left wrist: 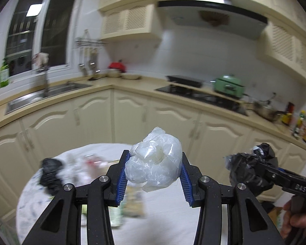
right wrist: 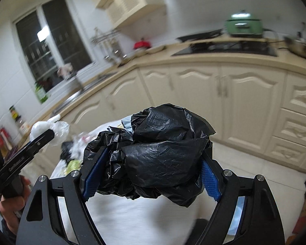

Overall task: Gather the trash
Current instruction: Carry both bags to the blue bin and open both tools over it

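My left gripper [left wrist: 154, 161] is shut on a crumpled clear plastic bag [left wrist: 155, 161], held up above a round white table [left wrist: 169, 210]; the same clear plastic bag [right wrist: 51, 131] shows at the left of the right wrist view. My right gripper [right wrist: 151, 159] is shut on a large wad of black plastic bag [right wrist: 157, 155], also lifted over the table. That black plastic bag [left wrist: 248, 167] appears at the right of the left wrist view, a hand [left wrist: 295, 218] under it. More trash lies blurred on the table: a black bag [left wrist: 50, 175] and mixed wrappers [left wrist: 87, 167].
Cream kitchen cabinets [left wrist: 132, 112] and a beige counter run behind the table. On the counter are a sink [left wrist: 44, 96], a black hob [left wrist: 202, 98], a green pot [left wrist: 228, 85], a metal pan [left wrist: 267, 110] and bottles [left wrist: 304, 122]. Tiled floor [right wrist: 255, 163] lies to the right.
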